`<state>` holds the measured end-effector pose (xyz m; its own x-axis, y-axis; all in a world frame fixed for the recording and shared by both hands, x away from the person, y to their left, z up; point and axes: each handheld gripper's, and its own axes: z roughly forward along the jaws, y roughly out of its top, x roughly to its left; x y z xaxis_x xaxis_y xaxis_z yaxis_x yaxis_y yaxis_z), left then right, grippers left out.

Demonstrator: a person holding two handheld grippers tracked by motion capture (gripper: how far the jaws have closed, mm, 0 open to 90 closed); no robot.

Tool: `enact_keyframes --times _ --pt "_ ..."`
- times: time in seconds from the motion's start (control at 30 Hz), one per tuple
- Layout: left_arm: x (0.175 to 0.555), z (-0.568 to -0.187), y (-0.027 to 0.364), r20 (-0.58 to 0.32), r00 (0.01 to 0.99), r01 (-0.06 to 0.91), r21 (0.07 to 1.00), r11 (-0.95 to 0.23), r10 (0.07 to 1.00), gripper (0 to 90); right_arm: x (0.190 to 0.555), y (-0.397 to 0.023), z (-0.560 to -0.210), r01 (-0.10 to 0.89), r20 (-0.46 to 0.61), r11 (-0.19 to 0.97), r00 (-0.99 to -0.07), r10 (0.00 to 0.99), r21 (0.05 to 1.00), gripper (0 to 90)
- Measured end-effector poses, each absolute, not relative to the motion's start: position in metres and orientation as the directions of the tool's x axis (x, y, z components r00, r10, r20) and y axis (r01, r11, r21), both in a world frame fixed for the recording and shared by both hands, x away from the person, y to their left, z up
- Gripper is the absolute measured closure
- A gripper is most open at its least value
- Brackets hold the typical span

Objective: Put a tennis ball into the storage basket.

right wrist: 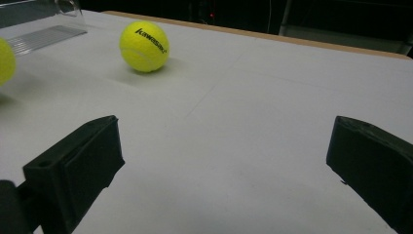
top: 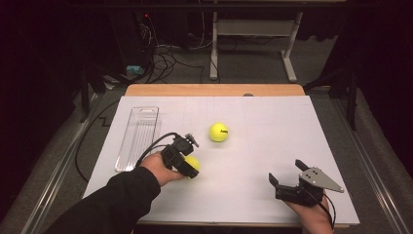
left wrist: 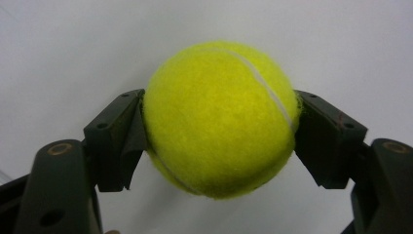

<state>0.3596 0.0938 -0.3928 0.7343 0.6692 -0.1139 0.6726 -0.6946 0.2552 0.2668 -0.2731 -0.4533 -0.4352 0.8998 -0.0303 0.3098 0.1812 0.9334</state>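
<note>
A yellow tennis ball (left wrist: 219, 119) sits clamped between both black pads of my left gripper (left wrist: 219, 136), just above the white sheet. From above, that held ball (top: 193, 163) pokes out of the left gripper (top: 187, 165) at the table's left middle. A second tennis ball (top: 218, 132) with black lettering rests free on the sheet farther back; it lies at the upper left (right wrist: 144, 46) in the right gripper view. My right gripper (top: 286, 173) stands open near the front right edge, its jaws wide apart with bare sheet between them (right wrist: 224, 161).
A clear plastic tray (top: 139, 136) lies lengthwise along the left side of the white sheet (top: 272, 131), close beside the left hand. The wooden table edge (top: 214, 89) runs along the back. Cables and a desk frame stand on the floor beyond.
</note>
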Motion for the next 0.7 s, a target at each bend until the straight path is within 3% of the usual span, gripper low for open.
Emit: enact_keyframes --times 0.7 --pt "0.38 -0.342 0.134 -0.117 0.683 0.726 0.226 -0.65 0.721 26.4 0.266 -0.273 -0.453 0.31 -0.026 0.177 -0.437 0.899 0.934 0.0"
